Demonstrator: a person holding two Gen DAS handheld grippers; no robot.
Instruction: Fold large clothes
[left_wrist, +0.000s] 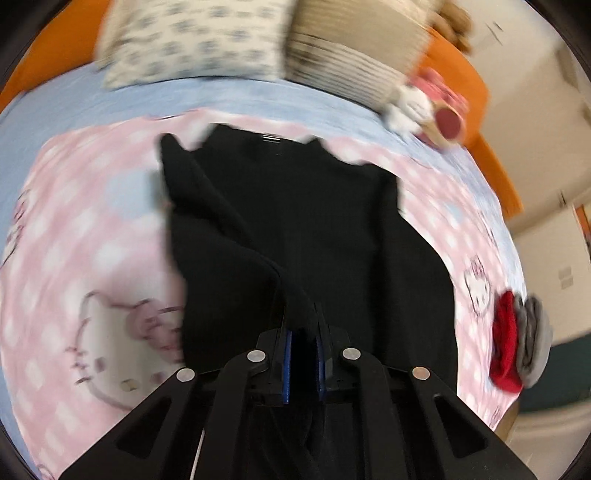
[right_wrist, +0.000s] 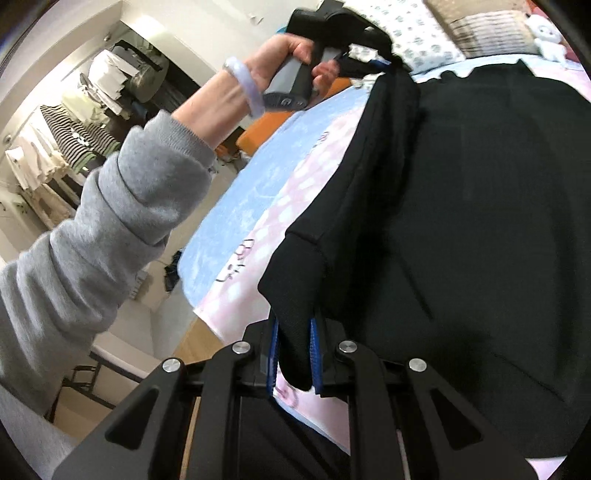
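The left-wrist view is blurry, so small things are hard to make out. The black garment (left_wrist: 295, 229) is lying spread out on the bed (left_wrist: 74, 229), on top of a pink blanket (left_wrist: 66, 206) with cat faces. The near part of the garment is running under the claws and is getting cut off at the bottom of both views.

The left claw (left_wrist: 303, 354) is pinching a fold of the black garment between its blue pads (left_wrist: 287, 365), with only a thin gap showing. The right claw (right_wrist: 294, 354) is nearly closed too, and it is holding a black corner of the garment, which is bunching up between its pads.

In the right-wrist view, a hand (right_wrist: 291, 59) with a pale bracelet (right_wrist: 245, 86) and a grey sleeve (right_wrist: 110, 229) is gripping a grey handle (right_wrist: 291, 83) at the far left edge of the garment. The tip of that tool is hidden behind the cloth.

Beyond the garment, two pillows (left_wrist: 195, 40) and a white soft toy (left_wrist: 410, 107) are sitting at the head of the bed. Right of the garment, a red and grey bundle (left_wrist: 517, 339) is lying near the bed's edge. Left of the bed, clothes (right_wrist: 74, 129) are hanging by a pale wall.
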